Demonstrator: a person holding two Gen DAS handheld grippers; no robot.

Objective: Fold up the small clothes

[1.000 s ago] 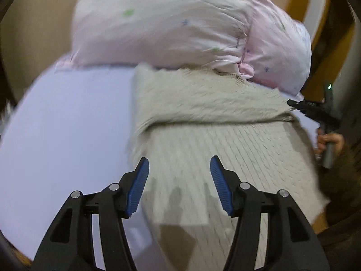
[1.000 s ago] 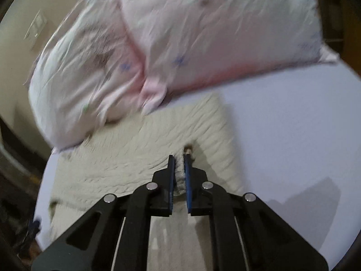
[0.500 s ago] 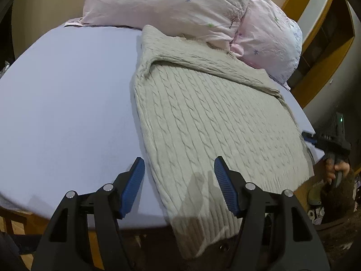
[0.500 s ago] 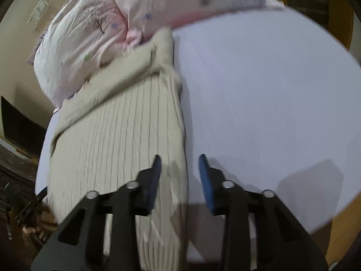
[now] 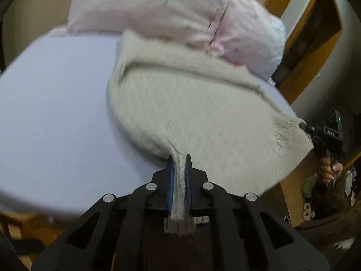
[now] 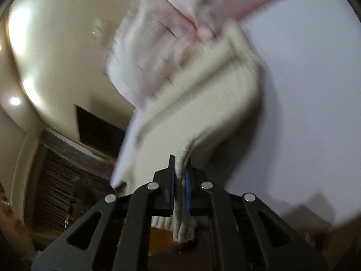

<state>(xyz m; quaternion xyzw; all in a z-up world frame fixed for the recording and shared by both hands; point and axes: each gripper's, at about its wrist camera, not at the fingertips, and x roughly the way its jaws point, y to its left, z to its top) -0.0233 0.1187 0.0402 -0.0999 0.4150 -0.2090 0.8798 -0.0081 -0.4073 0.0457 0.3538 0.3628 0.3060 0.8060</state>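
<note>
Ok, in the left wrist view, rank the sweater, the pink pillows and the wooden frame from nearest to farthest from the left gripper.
1. Sweater: clamped in the left gripper.
2. Pink pillows: beyond the sweater, at the bed's head.
3. Wooden frame: upper right, behind the pillows.

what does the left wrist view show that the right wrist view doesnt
Only the left wrist view shows the person's hand gripping the right hand-held gripper at the sweater's far hem corner, and the wooden frame behind the bed.

Only the right wrist view shows the cream wall with a dark panel and bright light spots.

Both show the cream knit sweater on the lavender sheet, the pink pillows beyond it, and a hand-held gripper shut on the sweater's hem: the left hand-held gripper in its own view, the right one in its own.
</note>
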